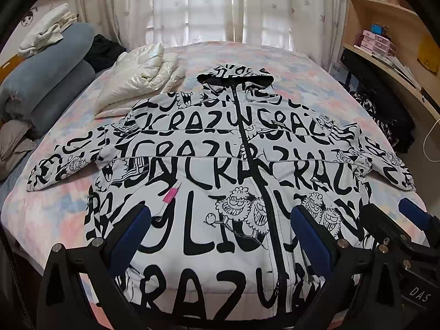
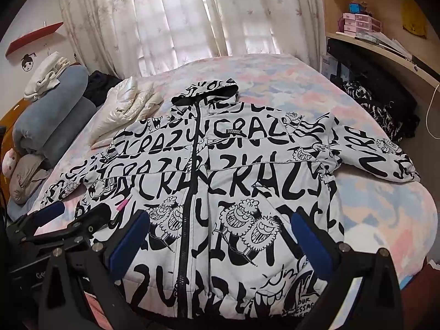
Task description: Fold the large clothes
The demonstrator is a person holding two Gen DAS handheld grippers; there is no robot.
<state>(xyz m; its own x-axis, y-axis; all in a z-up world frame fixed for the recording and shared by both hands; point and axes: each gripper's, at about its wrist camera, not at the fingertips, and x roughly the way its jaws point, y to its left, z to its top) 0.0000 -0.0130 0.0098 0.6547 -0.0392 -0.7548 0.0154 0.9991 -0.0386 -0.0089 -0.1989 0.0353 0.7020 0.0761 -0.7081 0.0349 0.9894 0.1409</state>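
A white hooded jacket (image 1: 209, 165) (image 2: 247, 176) with black lettering and cartoon prints lies flat on the bed, front up, zipped, both sleeves spread out to the sides, hood at the far end. A pink tag (image 1: 170, 194) hangs at its left pocket. My left gripper (image 1: 220, 233) hovers open above the hem area, blue pads wide apart, nothing between them. My right gripper (image 2: 220, 239) is likewise open over the lower front, empty. In the left wrist view the right gripper (image 1: 390, 220) shows at the right edge; in the right wrist view the left gripper (image 2: 74, 214) shows at the left.
A folded cream puffer garment (image 1: 143, 79) lies beside the hood. Rolled blue-grey bedding (image 1: 52, 82) and white clothes are stacked at the left. A dark patterned garment (image 2: 376, 110) sits off the bed's right side by a wooden shelf unit (image 1: 385, 27). Curtains (image 2: 192, 13) hang behind.
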